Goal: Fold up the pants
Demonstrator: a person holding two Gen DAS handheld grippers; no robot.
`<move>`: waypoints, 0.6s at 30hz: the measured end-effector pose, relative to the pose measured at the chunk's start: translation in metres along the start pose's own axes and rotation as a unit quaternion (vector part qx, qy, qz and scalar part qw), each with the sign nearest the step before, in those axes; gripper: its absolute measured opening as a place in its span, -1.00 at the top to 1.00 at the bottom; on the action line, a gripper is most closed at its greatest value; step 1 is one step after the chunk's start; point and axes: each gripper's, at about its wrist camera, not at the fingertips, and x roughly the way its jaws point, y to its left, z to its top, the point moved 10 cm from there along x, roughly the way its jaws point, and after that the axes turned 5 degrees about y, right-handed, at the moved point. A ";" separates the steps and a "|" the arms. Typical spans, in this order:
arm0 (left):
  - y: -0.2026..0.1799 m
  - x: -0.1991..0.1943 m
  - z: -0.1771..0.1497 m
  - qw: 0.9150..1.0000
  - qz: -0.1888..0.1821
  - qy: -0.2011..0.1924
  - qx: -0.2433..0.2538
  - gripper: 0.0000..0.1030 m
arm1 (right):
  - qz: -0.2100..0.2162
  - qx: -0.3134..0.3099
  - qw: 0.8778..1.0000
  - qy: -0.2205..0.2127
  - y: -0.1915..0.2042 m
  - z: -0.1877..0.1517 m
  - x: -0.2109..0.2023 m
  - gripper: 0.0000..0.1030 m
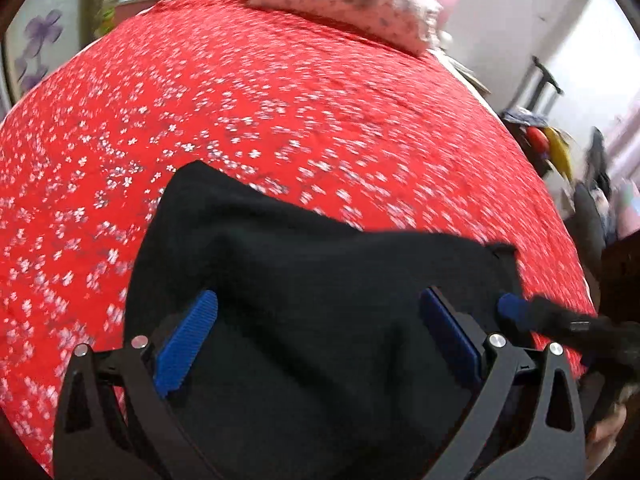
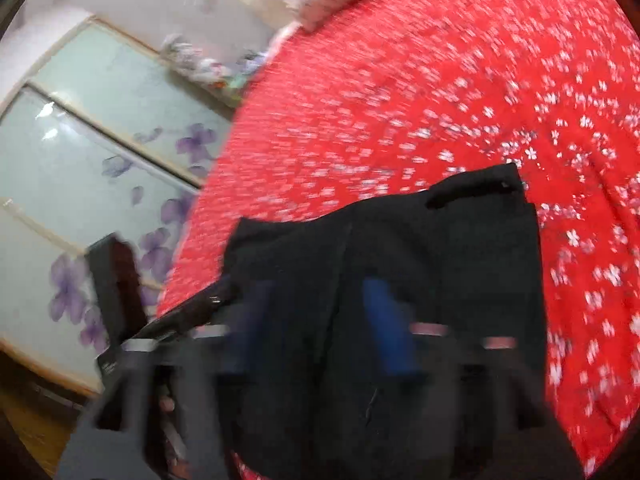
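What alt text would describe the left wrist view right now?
Black pants lie bunched on a red floral bedspread, under the left gripper, whose blue fingers stand wide apart and grip nothing. The right gripper's blue fingertip pokes in at right; a patterned pillow lies beyond.

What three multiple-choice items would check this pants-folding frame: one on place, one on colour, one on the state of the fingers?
1. Where do the pants lie?
A. on a wooden floor
B. on the bedspread
C. on a chair

2. What colour is the bedspread?
A. red with small white flowers
B. plain blue
C. green stripes

3. How do the left gripper fingers stand?
A. shut on the pillow
B. pinched on a pants edge
C. spread wide above the pants

Key: 1 B, the black cloth lies on the bed cover in both views. 2 A, a floral red print surrounds the pants. 3 C, the blue pads stand far apart, pinching no cloth.
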 end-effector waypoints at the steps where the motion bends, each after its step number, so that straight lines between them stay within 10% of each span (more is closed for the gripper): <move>1: -0.005 -0.014 -0.008 1.000 -0.022 -0.004 0.008 -0.96 | 0.007 -0.013 1.000 -0.004 0.002 -0.005 -0.009 -0.79; 10: -0.031 -0.058 -0.076 0.993 -0.117 -0.012 0.016 -0.96 | 0.084 0.045 0.995 0.011 -0.005 -0.072 -0.042 -0.79; 18: -0.029 -0.011 -0.101 0.995 0.046 -0.023 0.087 -0.97 | 0.029 -0.002 1.000 -0.010 -0.002 -0.075 -0.025 -0.82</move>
